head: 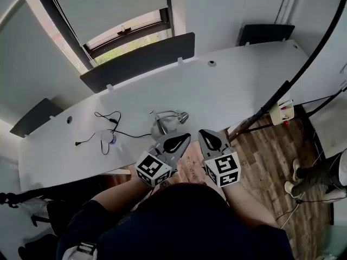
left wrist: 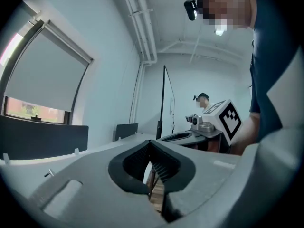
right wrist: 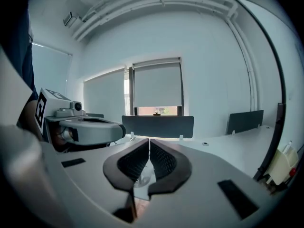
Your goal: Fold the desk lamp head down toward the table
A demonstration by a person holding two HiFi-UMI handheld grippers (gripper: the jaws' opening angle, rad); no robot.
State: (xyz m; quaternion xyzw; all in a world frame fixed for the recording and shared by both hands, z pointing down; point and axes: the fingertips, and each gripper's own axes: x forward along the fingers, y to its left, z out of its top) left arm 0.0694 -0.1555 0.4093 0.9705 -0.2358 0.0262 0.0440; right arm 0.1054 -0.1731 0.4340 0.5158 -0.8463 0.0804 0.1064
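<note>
A small silver desk lamp (head: 162, 123) stands near the front edge of the long white table (head: 227, 85), its head (head: 182, 116) bent low over the tabletop beside the round base. My left gripper (head: 187, 136) hangs just in front of the lamp, lifted off it, jaws shut with nothing between them. Right of it, my right gripper (head: 201, 132) is also shut and empty. In the left gripper view the left gripper (left wrist: 151, 144) has its pads meeting, with the right gripper's marker cube (left wrist: 226, 118) alongside. In the right gripper view the right gripper (right wrist: 149, 142) has its pads together too.
A black cable with plugs (head: 106, 125) lies on the table left of the lamp. A dark divider panel (head: 142, 60) runs along the table's far edge. A black curved pole (head: 295, 77) and a white box (head: 282, 112) stand at the right, above wooden flooring.
</note>
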